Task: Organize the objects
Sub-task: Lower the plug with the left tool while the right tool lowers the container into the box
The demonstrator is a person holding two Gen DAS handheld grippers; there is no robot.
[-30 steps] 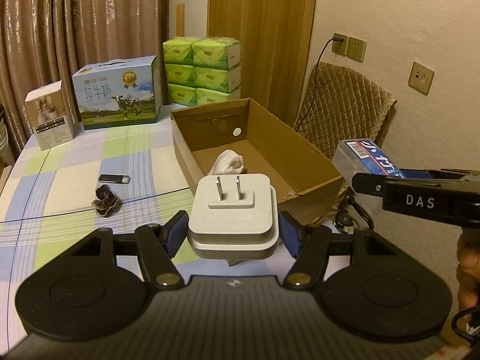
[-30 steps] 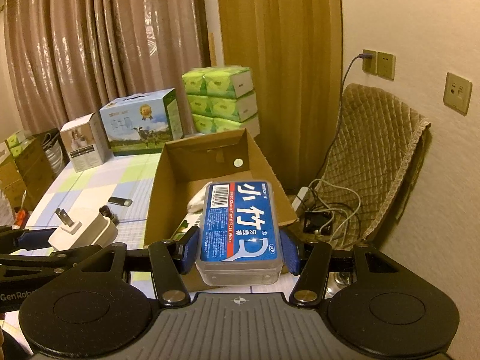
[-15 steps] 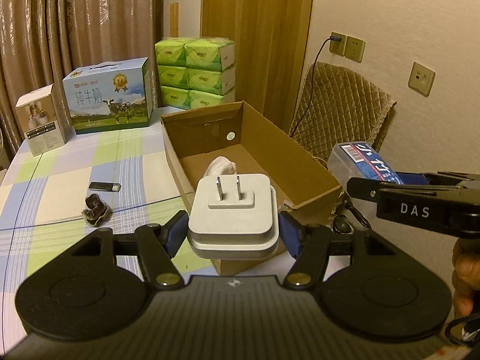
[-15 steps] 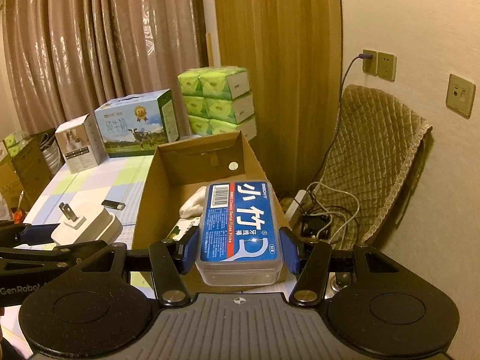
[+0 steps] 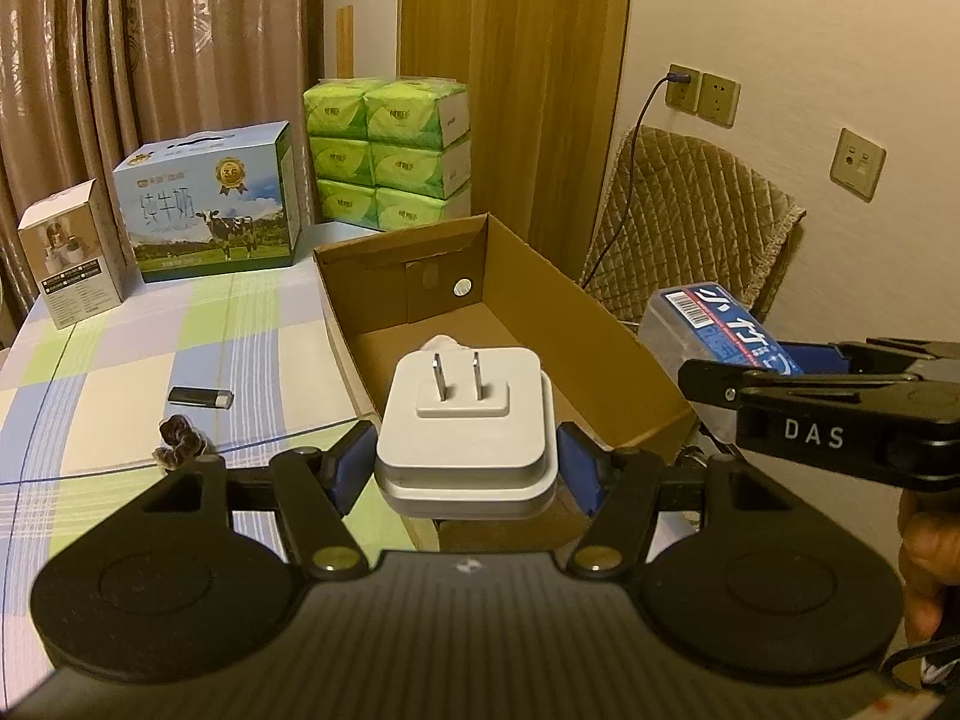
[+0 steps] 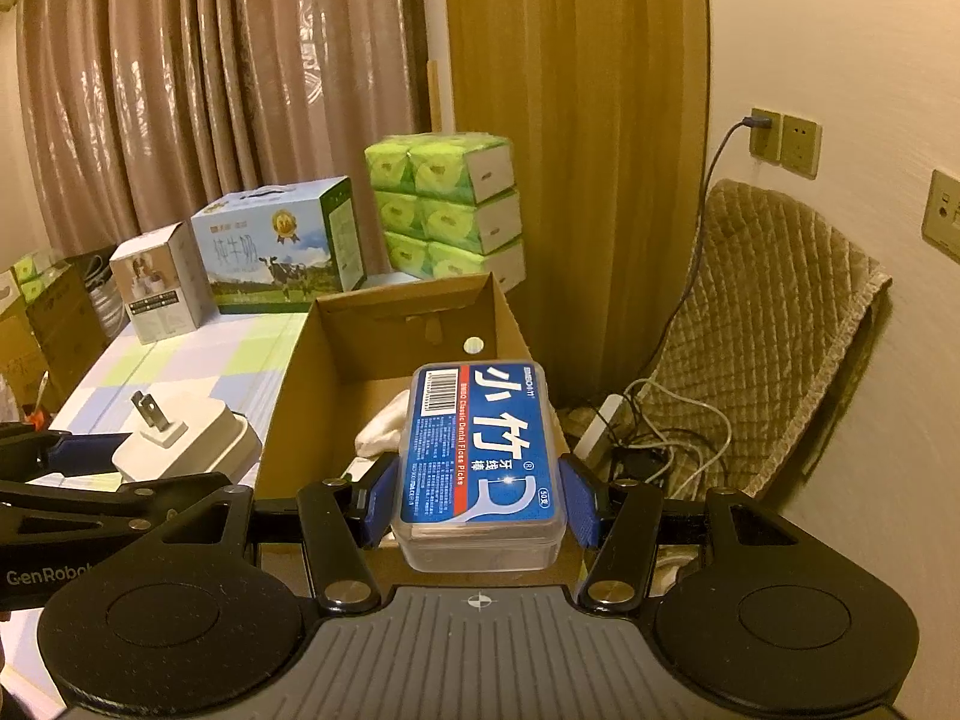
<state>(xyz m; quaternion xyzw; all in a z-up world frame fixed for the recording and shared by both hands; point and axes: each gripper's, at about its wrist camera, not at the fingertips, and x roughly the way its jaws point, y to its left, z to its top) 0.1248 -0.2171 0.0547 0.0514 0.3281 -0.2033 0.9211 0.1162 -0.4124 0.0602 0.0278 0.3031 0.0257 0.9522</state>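
My left gripper pinches a matte white, rounded-square charger between blue pads, its two flat metal prongs upward. My right gripper clamps a clear hard-plastic floss-pick box with a glossy blue label, level and lengthwise. I hold both raised at the near end of the open corrugated cardboard box, which lies along the table's right edge and holds a crumpled white lump. On the checked cloth left of the box lie a slim black stick and a dark wrinkled scrap
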